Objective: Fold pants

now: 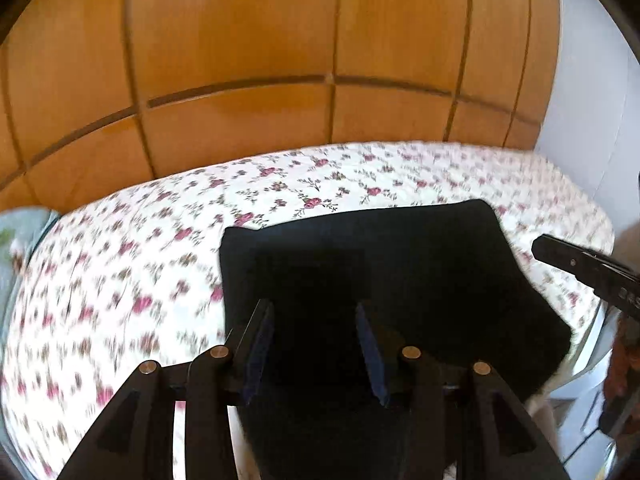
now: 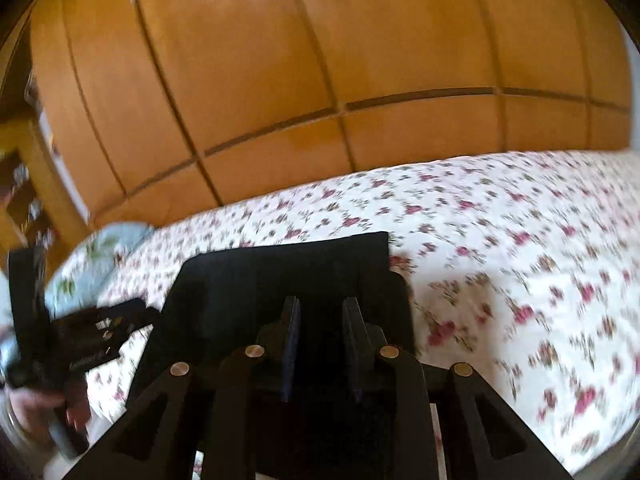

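Black pants (image 1: 380, 264) lie folded into a flat rectangle on a floral bedsheet (image 1: 120, 280). My left gripper (image 1: 316, 308) is open and empty, raised over the near part of the pants. In the right wrist view the pants (image 2: 280, 276) lie ahead, and my right gripper (image 2: 320, 304) is open with a narrower gap, empty, above their near edge. The right gripper's finger also shows in the left wrist view (image 1: 580, 268), and the left gripper shows in the right wrist view (image 2: 112, 320), both beside the pants. Both views are motion-blurred.
A wooden wardrobe (image 1: 320, 60) stands behind the bed. A pale blue pillow (image 2: 100, 248) lies at the bed's left end. A wooden shelf (image 2: 24, 184) stands far left. The white bed frame (image 1: 580, 380) shows at the near right edge.
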Demonstrator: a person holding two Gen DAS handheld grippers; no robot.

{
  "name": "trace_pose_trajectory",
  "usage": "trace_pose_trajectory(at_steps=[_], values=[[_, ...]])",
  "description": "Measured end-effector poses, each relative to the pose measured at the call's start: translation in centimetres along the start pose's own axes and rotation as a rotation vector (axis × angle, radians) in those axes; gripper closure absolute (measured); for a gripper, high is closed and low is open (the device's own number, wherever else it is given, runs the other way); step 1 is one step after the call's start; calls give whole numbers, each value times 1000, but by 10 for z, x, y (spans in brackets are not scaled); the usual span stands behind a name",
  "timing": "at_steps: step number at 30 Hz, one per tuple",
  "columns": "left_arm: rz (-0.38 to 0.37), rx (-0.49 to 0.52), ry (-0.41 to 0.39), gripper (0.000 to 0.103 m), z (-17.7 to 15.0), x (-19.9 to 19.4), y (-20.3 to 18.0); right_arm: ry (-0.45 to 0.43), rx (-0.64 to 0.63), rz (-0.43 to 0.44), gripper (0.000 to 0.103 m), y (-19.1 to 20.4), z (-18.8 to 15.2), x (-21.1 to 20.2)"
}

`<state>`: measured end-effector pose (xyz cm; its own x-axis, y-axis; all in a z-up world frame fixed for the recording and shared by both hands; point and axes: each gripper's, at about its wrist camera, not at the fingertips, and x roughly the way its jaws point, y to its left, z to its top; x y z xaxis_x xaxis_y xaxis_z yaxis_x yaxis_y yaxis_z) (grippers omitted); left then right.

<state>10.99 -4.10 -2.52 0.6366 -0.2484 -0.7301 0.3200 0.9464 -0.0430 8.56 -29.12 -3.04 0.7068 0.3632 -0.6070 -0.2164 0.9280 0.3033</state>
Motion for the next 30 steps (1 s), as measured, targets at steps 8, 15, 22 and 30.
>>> trace_pose_trajectory(at_steps=[8, 15, 22, 30], values=[[66, -21, 107, 58, 15, 70, 21, 164, -68, -131, 85, -19, 9, 80], [99, -17, 90, 57, 12, 104, 28, 133, -103, -181, 85, -29, 1, 108], [160, 14, 49, 57, 3, 87, 18, 77, -86, -164, 85, -30, -4, 100], [173, -75, 7, 50, -28, 44, 19, 10, -20, -125, 71, -19, -21, 46]])
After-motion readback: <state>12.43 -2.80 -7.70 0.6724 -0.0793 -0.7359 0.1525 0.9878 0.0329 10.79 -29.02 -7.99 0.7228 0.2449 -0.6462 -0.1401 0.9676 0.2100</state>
